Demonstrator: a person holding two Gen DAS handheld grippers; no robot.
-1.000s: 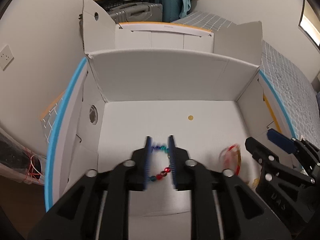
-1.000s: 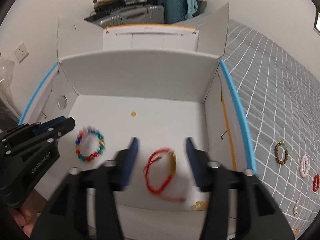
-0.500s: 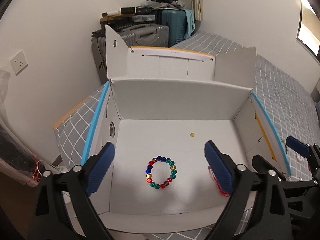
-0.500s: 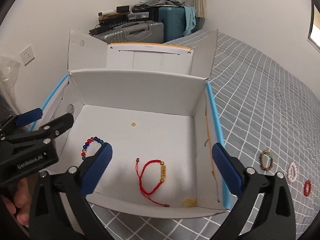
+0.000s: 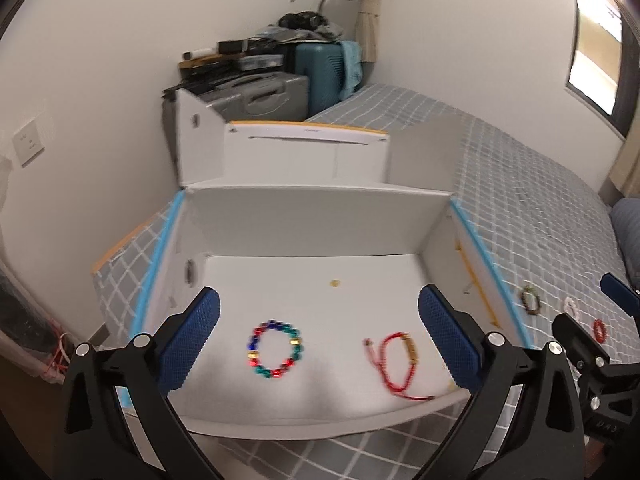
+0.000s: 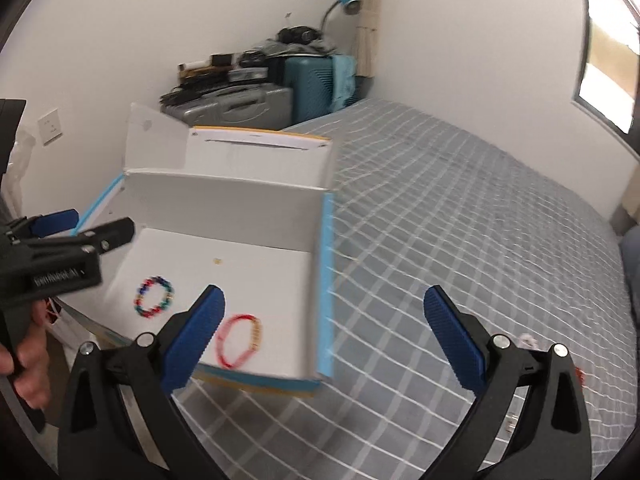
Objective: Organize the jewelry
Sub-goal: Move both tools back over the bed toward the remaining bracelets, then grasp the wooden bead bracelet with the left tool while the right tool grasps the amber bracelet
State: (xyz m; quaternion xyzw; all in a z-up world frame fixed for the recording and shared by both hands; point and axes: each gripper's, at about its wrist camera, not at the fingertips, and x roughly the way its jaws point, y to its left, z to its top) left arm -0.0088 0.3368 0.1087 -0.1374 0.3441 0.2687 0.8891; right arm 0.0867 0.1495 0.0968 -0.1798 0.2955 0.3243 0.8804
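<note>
Both tongs, left point(image 5: 319, 316) and right point(image 6: 324, 316), are withdrawing spread and empty; beaded bracelet point(image 5: 275, 349) and red cord bracelet point(image 5: 394, 361) are lying in the box point(image 5: 320, 216). Light, limp; pinching the cord suits.

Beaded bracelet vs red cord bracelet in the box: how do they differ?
The beaded bracelet is a ring of multicoloured beads; the cord bracelet is thin red string with a gold bar. The beaded one lies as a neat closed circle; the cord one is irregular, with tails trailing toward the front edge. Beaded sits left, cord right. Both lie flat on the floor of the box, ungripped.
</note>
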